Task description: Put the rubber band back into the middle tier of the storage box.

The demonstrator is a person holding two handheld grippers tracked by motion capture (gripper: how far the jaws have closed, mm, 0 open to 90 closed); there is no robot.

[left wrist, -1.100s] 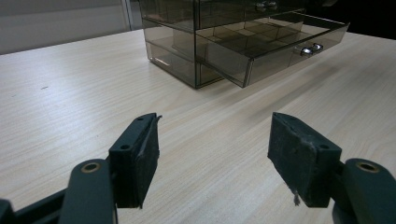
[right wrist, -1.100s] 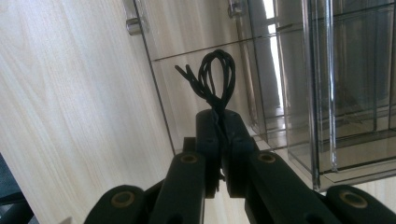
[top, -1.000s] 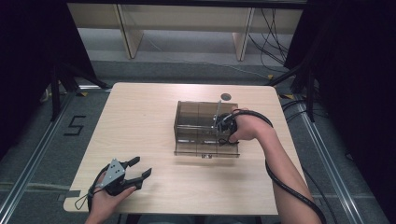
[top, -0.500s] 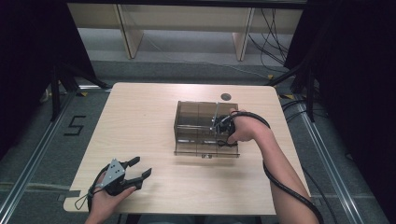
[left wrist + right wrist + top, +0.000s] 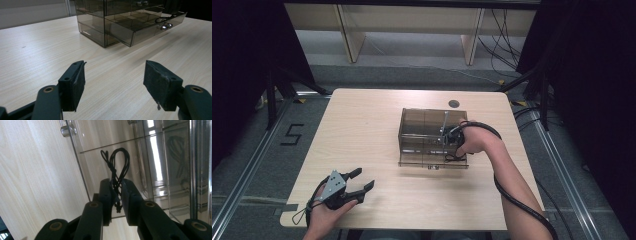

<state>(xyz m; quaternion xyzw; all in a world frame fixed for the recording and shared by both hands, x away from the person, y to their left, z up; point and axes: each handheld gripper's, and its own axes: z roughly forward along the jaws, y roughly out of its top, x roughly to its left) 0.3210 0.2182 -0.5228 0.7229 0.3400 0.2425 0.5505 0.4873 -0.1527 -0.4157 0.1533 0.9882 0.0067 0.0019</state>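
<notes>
A smoky see-through drawer cabinet (image 5: 424, 131) stands on the wooden table (image 5: 362, 125), right of centre, with its bottom drawer (image 5: 432, 161) pulled out toward me. My right gripper (image 5: 452, 145) hangs over that open drawer, shut on a thin black cord. In the right gripper view the cord (image 5: 117, 162) loops out from between the closed jaws of the gripper (image 5: 116, 188), above the drawer's clear floor, with a metal knob (image 5: 65, 130) beside it. My left gripper (image 5: 364, 179) rests open near the front left edge; its pads (image 5: 77, 82) hold nothing and face the cabinet (image 5: 112, 22).
A small dark round cap (image 5: 454, 104) sits in the table top behind the cabinet. Bare wood lies between my left gripper and the cabinet. Shelving legs and cables are on the floor beyond the far edge.
My right hand has shifted slightly toward me and left over the open drawer, still holding the cord. The left gripper has stayed put.
</notes>
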